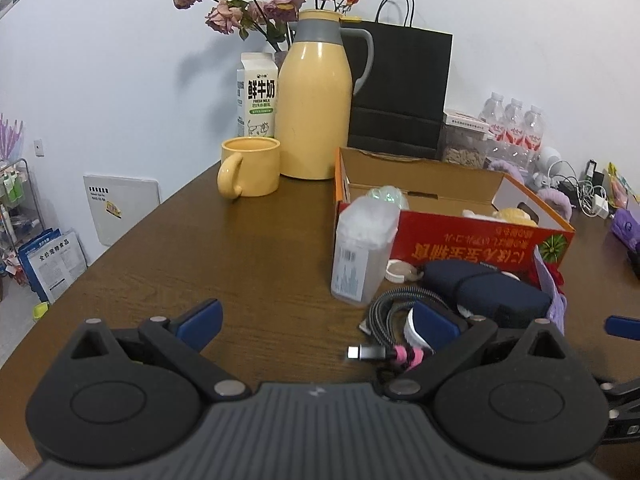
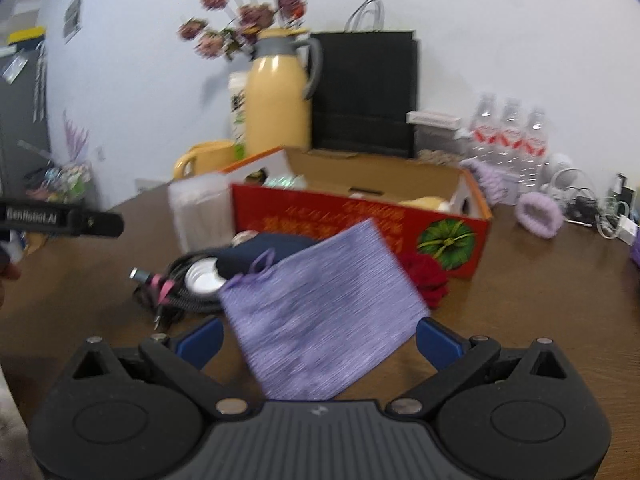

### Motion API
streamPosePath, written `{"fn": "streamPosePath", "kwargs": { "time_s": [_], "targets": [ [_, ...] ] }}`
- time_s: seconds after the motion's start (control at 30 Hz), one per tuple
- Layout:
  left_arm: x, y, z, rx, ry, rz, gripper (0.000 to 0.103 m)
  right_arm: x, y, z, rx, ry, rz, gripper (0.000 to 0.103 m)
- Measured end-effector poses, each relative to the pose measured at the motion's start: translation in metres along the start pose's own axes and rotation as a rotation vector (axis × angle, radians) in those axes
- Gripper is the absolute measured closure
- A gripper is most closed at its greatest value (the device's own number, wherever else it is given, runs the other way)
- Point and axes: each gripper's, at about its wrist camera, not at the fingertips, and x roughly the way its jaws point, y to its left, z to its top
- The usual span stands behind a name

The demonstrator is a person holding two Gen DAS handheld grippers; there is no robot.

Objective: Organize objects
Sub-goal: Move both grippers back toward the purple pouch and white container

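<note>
Pouch first, I reckon: flat lilac woven fabric pouch (image 2: 324, 316) lies between the right gripper (image 2: 320, 340)'s wide-open fingers, in front of the red cardboard box (image 2: 360, 220). Close squarely before lifting. Left gripper (image 1: 316, 326) open too, empty.

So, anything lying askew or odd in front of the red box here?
Yes. The lilac cloth sits tilted, leaning on the loose pile by the red box: a dark pouch, a coiled cable and a small white lid heaped together, not in the box.
</note>
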Motion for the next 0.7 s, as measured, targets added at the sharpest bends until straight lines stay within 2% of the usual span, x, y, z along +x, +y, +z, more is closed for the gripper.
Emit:
{"fn": "streamPosePath", "kwargs": {
  "time_s": [0.27,0.53,0.6,0.7],
  "targets": [
    [0.003,0.000,-0.008,0.006,0.023,-0.010,0.000,0.029,0.000,-0.006,0.018,0.065,-0.042,0.000],
    [0.009,0.001,-0.012,-0.001,0.041,-0.011,0.000,0.026,-0.013,-0.005,0.059,0.048,-0.076,0.003],
    [0.010,0.002,-0.012,-0.003,0.044,-0.009,0.000,0.025,-0.018,-0.005,0.065,0.046,-0.083,0.008],
    [0.012,0.003,-0.013,-0.007,0.051,-0.009,0.000,0.025,-0.025,-0.005,0.085,0.045,-0.070,0.021]
  ]
}}
